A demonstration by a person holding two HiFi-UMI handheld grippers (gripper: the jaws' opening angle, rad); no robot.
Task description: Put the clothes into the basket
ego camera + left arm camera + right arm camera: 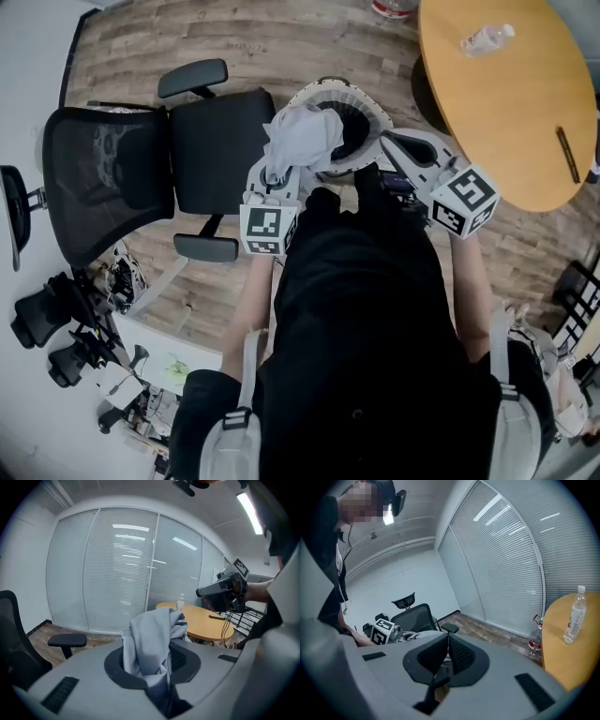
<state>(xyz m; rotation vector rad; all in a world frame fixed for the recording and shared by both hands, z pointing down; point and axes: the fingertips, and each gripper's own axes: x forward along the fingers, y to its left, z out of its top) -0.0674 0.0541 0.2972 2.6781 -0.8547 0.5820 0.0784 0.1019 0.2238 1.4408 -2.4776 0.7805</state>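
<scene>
Left gripper [153, 662] is clamped on a grey garment [152, 641]: jaws nearly closed, fabric bunched between the pads and spilling up over the top of them. Head view: the garment [302, 139] hangs off the left gripper [277, 176] over the left part of the white slatted basket [367, 101], which stands on the wood floor [141, 56] right in front of the person [375, 319]. Seen from above, the cloth overlaps the rim and part of the opening; can't tell whether it touches the basket. Basket interior reads dark, contents not resolvable. Right gripper [446, 645] is empty: pads pressed together, nothing between them. In the head view the right gripper [388, 141] sits just beside the basket's right rim, tip toward it. The left gripper's marker cube [269, 230] and the right one's cube [466, 199] are both at the near ends, close to the person's forearms. Black office chair [141, 164] stands left of the basket, seat edge near it, mesh back further left. Round wooden table [506, 94] is to the right of the basket, with a clear water bottle [574, 616] standing upright on it and a thin dark stick-like item [567, 155] near its edge. A larger bottle with a red label [536, 640] stands on the floor beside the table. A glass wall with closed blinds [122, 569] runs behind the table.
</scene>
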